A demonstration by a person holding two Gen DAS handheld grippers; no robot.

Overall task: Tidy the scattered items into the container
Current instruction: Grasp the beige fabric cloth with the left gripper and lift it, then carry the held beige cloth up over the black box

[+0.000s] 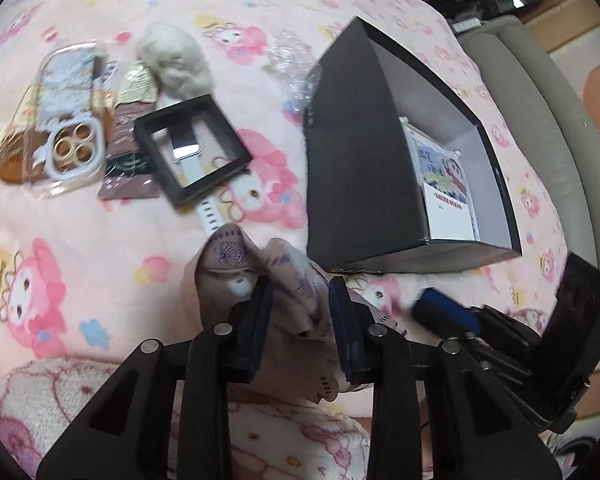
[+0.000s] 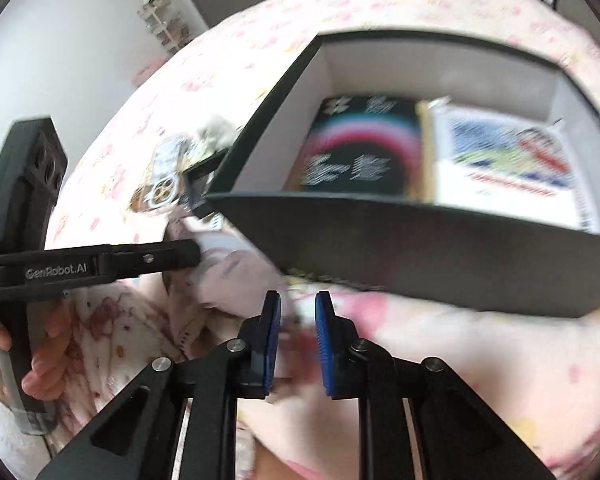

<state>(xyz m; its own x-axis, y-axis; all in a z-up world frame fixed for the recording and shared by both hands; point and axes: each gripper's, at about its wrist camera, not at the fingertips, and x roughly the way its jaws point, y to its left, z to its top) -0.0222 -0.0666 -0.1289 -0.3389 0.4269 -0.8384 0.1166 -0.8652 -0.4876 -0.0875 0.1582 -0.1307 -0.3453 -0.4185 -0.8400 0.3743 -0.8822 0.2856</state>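
I have the left gripper (image 1: 300, 312) clenched on a pink cloth (image 1: 252, 276) just near the box's (image 1: 352, 160) near-left corner; the right gripper (image 2: 297, 344) is closed with nothing I can see between its pads. Step in hand: carrying the cloth to the box. Next move, in my judgement: lift it over the near wall, release inside beside the booklets (image 2: 504, 160); the phone case (image 1: 68, 128) and frame (image 1: 192, 148) remain far left.

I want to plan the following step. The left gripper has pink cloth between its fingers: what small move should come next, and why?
Probably lift the pink cloth and carry it toward the black box. The left gripper appears closed on it, the box beside it stands open, and other items still lie on the blanket.
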